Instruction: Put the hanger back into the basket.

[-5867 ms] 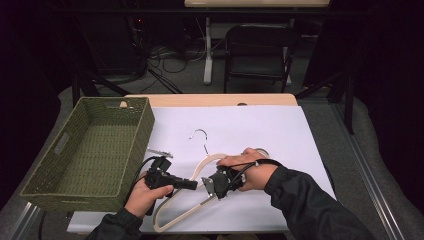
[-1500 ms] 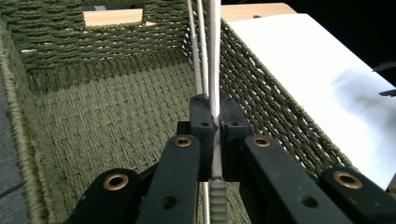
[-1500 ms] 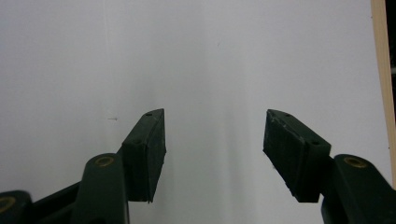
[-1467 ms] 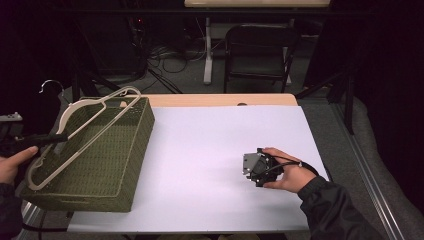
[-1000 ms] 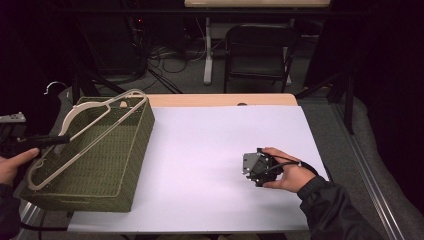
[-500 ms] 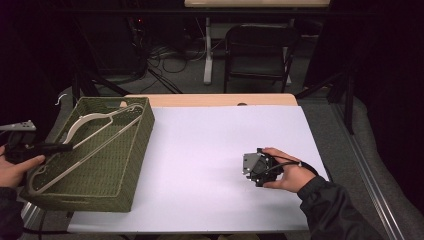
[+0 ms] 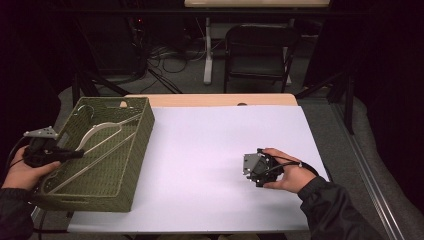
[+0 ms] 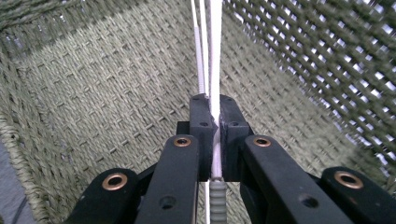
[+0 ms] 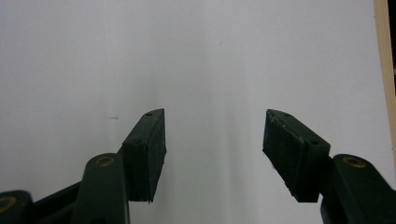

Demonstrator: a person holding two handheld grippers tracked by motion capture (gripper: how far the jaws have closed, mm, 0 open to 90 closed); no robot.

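Hanger [image 7: 102, 141] lies inside green basket [image 7: 131, 162] at bench's left, long axis running near-left to far-right. Left tool [image 7: 74, 154] clamped tight on its thin bar, reaching over basket's left wall. Right tool [image 9: 212, 154], jaws wide, empty, rests on white bench [image 7: 210, 150], well apart.

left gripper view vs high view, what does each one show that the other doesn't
The left gripper view alone shows the left hand-held gripper with its jaws shut on the pale bar of the hanger, seen close against the basket's weave. The high view alone shows the white table, the right hand-held gripper resting on it in the person's hand, and a chair beyond. Both show the hanger lying inside the green basket.
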